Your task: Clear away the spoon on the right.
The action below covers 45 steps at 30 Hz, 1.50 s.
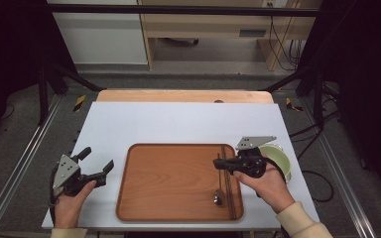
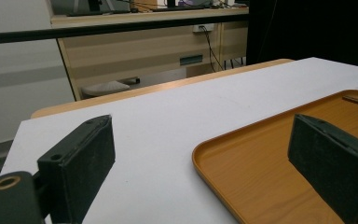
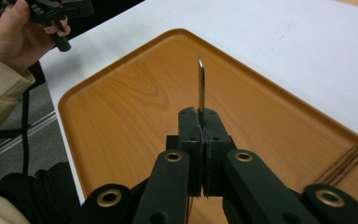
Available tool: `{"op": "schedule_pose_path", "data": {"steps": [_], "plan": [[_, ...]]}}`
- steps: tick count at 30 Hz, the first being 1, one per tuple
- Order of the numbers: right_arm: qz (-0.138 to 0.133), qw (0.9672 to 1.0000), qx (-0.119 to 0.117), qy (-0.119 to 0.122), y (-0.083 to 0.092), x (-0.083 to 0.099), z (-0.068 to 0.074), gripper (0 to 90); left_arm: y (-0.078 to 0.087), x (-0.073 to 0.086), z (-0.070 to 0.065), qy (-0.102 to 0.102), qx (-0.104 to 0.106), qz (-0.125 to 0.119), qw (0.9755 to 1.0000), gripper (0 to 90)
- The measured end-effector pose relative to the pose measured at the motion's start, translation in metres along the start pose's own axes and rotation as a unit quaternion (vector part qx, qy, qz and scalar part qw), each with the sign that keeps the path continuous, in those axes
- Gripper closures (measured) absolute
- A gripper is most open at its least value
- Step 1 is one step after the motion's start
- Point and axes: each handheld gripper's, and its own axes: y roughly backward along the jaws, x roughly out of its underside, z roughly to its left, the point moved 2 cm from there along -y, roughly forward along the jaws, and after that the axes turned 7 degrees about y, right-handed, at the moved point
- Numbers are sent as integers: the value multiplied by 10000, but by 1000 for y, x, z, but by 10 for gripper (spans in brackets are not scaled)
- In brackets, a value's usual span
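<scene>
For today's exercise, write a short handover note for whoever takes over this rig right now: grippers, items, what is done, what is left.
Right gripper: shut on the metal spoon, handle pinched, bowl end low over the tray.
Left gripper: open, holding nothing, over the white table left of the tray.
Brown wooden tray: dark chopsticks lie along its right side.
Pale green bowl: on the table right of the tray.
Done: chopsticks placed.
Left: probably release the spoon, then perhaps move the bowl.
</scene>
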Motion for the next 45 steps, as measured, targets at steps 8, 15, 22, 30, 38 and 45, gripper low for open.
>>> {"op": "schedule_pose_path", "data": {"steps": [8,15,22,30,38,45], "plan": [[62,9997,-208,-68,-9,8,2,892,0,0,0,-2,-2,4,10000,71],[241,9995,-157,-132,-22,12,-3,835,0,0,0,-19,-4,1,10000,71],[447,9987,52,-219,-38,16,-11,806,0,0,0,-35,-1,18,10000,71],[766,9958,266,-422,-53,20,-19,781,-1,0,1,-43,-9,32,10000,71],[1071,9906,629,-578,-62,24,-24,758,-1,0,0,-63,-6,42,10000,71],[1199,9861,868,-751,-65,26,-27,737,-1,0,0,-69,-6,45,10000,71]]}}
